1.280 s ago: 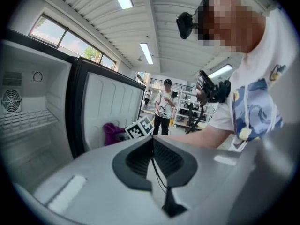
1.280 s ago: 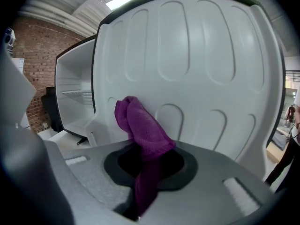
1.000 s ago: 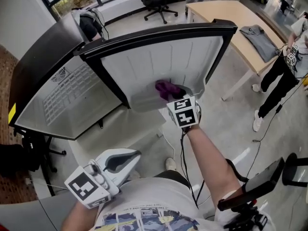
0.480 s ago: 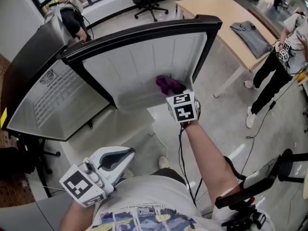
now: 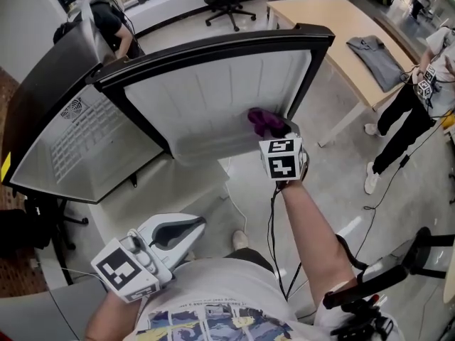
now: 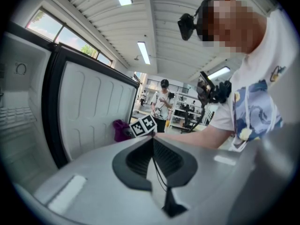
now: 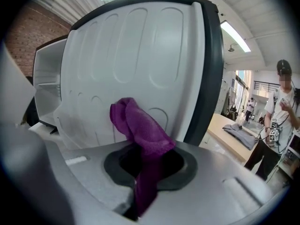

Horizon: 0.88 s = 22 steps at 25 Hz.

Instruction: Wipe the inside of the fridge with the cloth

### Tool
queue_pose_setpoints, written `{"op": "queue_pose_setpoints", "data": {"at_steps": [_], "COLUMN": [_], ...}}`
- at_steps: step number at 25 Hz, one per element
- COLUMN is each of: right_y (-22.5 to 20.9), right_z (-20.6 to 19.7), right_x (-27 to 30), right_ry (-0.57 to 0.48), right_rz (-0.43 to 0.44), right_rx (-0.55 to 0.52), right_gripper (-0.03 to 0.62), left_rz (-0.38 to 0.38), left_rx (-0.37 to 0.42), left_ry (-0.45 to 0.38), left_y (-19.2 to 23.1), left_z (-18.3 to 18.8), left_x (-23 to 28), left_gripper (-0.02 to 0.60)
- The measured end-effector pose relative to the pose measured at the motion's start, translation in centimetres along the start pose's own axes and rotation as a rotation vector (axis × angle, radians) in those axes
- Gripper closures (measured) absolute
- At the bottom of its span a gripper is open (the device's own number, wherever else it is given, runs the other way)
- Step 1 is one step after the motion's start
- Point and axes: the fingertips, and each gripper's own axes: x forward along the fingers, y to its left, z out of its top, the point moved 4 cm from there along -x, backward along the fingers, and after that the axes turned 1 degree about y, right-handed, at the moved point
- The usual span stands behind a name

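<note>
The right gripper's [image 5: 274, 133] fingers were clamped on the purple cloth [image 7: 140, 130], which bunched just ahead of the fingertips against the white inner lining of the open fridge door [image 5: 213, 91]. The left gripper's [image 6: 152, 144] fingers were pressed together with nothing between them, well apart from the fridge. Beyond the door stood a counter [image 5: 330, 20] carrying a grey garment [image 5: 377, 54], with a person [image 5: 419, 98] beside it.
</note>
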Motion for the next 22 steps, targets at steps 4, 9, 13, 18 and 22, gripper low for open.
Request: {"op": "queue_pose_setpoints", "data": {"at_steps": [4, 9, 13, 18, 22], "right_y": [-0.6, -1.4, -2.3, -2.4, -0.9], "right_z": [0.1, 0.5, 0.5, 1.0, 2.0], "right_x": [-0.4, -1.2, -2.1, -3.5, -5.1], "right_ry": [-0.006, -0.023, -0.031, -0.056, -0.135], "right_rz": [-0.028, -0.066, -0.087, -0.099, -0.047], "right_rx": [-0.008, -0.021, -0.022, -0.01, 0.006], "right_gripper": [0.54, 0.54, 0.54, 0.54, 0.54], "left_rz": [-0.006, -0.018, -0.043, -0.064, -0.073], "left_rx": [0.003, 0.009, 0.013, 0.016, 0.01], "left_ry": [0.003, 0.005, 0.005, 0.003, -0.003], "left_y": [-0.1, 0.0, -0.2, -0.2, -0.4], "left_z": [0.0, 0.3, 0.4, 0.6, 0.4], "left_x": [0.3, 0.6, 1.1, 1.0, 0.6], "left_gripper": [0.575, 0.575, 0.575, 0.575, 0.575]}}
